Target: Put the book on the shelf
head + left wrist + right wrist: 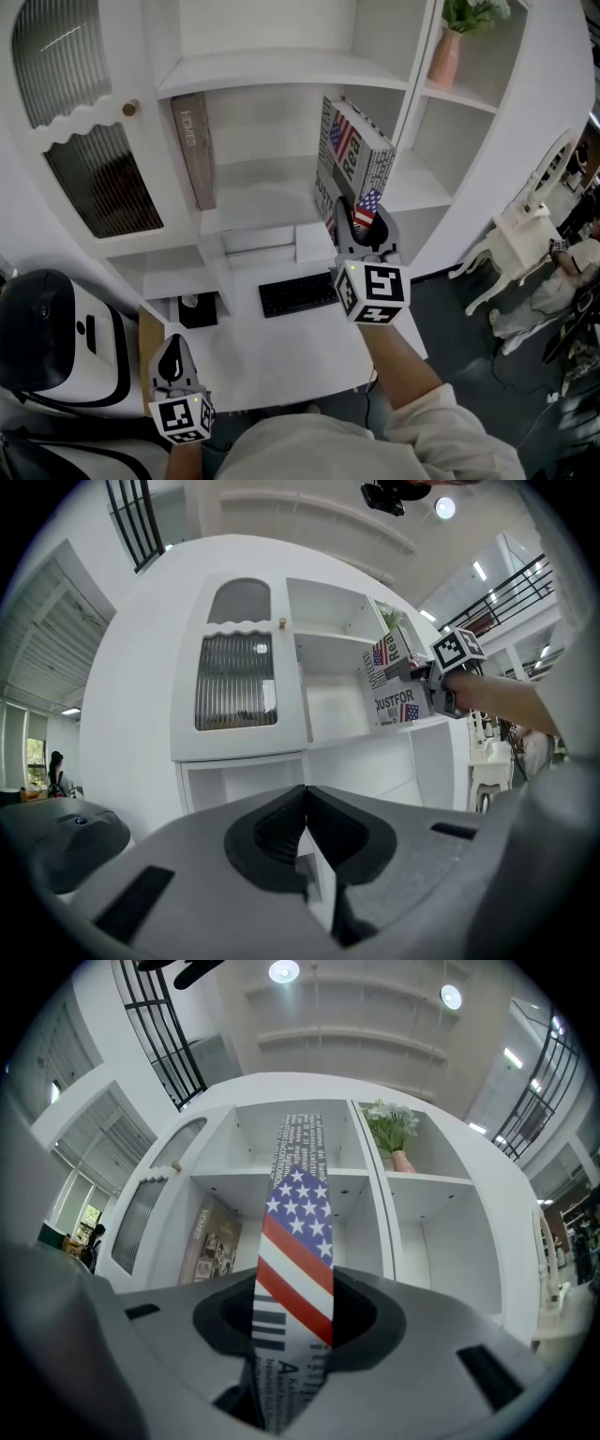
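Observation:
A thick book (352,155) with newsprint covers and an American flag on its spine stands upright at the front edge of the middle shelf (272,202). My right gripper (363,223) is shut on its lower spine; in the right gripper view the flag spine (295,1241) rises between the jaws. The left gripper view shows the same book (394,677) at the shelf opening, held by the right gripper. My left gripper (174,367) hangs low at the left over the desk, shut with nothing in it (302,841).
A brown book (194,150) leans against the left wall of the same shelf compartment. A pink vase with a plant (446,52) stands in the right compartment. Below lie a keyboard (298,293) on the white desk (281,352), and a cabinet door with ribbed glass (103,178) to the left.

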Motion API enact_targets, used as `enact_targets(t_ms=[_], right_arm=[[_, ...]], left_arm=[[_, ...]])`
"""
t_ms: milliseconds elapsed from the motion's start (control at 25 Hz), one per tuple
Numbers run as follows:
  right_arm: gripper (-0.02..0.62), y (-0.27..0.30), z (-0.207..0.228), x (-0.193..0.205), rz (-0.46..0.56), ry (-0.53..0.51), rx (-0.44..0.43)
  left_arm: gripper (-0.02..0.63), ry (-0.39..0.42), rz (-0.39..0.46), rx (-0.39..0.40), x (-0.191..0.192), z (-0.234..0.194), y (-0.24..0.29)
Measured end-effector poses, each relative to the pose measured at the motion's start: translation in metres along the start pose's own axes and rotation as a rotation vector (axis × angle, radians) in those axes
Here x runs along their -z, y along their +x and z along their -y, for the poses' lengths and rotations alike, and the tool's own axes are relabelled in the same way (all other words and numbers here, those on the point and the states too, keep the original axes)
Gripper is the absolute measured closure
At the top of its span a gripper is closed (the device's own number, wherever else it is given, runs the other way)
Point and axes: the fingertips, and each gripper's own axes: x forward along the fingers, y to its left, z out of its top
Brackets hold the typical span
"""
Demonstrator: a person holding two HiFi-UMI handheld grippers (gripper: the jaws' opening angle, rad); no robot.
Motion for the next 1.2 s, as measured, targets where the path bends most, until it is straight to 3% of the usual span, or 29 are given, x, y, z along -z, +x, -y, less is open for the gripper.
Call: enact_targets(t_ms=[1200], right_arm=[[0.437, 0.085, 0.003, 0.041, -0.067, -0.008, 0.047]], left_arm=[[0.603, -0.016, -0.052, -0.074, 0.017, -0.022, 0.015]])
